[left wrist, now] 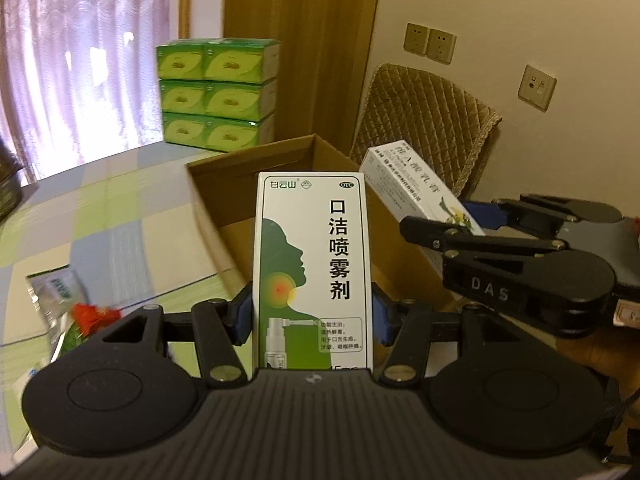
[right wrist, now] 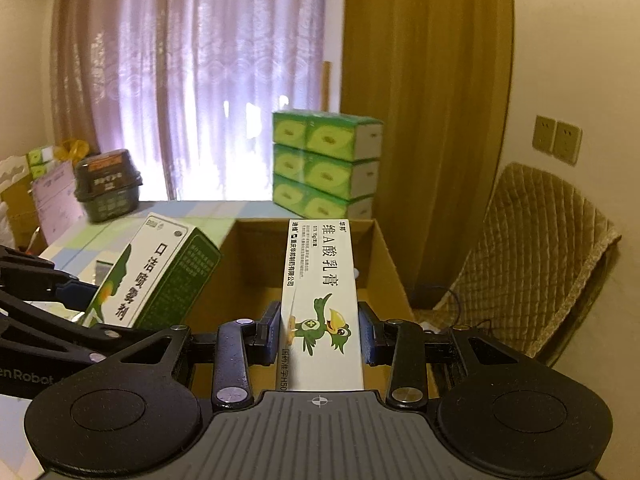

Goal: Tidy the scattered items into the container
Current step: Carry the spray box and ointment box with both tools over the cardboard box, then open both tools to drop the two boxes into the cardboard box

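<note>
The cardboard box [right wrist: 384,252] stands open at twelve o'clock, its interior bare. Stacked tissue packs [right wrist: 324,168] rise beyond it; a quilted chair [right wrist: 532,256] crowds two o'clock.

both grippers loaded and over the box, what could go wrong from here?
1. The left gripper and right gripper sit close together at the cardboard box; the spray box and ointment box could collide on release.
2. Both cartons are long and held near one end, so either may land tilted against the box wall or tip out.
</note>
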`<state>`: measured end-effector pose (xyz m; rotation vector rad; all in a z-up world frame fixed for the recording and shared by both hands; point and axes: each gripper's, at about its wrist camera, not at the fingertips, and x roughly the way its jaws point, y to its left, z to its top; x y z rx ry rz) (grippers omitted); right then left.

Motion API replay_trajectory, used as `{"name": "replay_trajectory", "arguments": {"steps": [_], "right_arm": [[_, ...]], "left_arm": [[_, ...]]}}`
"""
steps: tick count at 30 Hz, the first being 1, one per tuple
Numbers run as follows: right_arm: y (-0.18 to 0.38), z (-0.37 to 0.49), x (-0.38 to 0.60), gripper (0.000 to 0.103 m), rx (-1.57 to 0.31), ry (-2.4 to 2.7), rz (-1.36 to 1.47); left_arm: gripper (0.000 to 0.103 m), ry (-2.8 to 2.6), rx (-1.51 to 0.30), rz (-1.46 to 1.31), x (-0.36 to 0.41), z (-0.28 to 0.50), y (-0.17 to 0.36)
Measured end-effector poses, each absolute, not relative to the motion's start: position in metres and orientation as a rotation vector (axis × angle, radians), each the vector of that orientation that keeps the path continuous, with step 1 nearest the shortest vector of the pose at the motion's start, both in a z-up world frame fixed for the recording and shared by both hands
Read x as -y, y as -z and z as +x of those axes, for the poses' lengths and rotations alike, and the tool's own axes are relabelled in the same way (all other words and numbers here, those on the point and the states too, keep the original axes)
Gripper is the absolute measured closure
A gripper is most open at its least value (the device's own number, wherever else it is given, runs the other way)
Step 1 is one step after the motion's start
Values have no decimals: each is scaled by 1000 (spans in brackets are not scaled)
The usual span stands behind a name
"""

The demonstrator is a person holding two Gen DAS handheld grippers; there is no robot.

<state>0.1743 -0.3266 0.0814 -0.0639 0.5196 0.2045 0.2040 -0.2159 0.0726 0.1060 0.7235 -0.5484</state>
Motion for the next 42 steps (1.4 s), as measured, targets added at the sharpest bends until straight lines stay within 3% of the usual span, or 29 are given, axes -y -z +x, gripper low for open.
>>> {"name": "replay_trajectory", "arguments": {"steps": [18,42], "right_arm": [[-34,217,353,62,-611,-201,13],[-37,217,345,62,-589,-227,11]], "left_arm": [[52,551,-817,99,243,257,-20],[37,454,-773,47,190,229,-31]]}}
